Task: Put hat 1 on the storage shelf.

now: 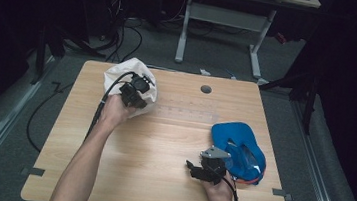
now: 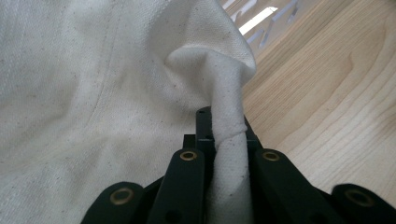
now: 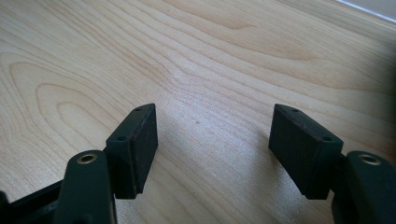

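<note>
Left gripper pinches a fold of the white bag; right gripper wide apart, nothing held, beside the blue cap.

Light wooden rectangular surface with a round grey cable hole near its far edge. Crumpled white cloth bag lies at far left; blue fabric cap at near right, well apart.
</note>
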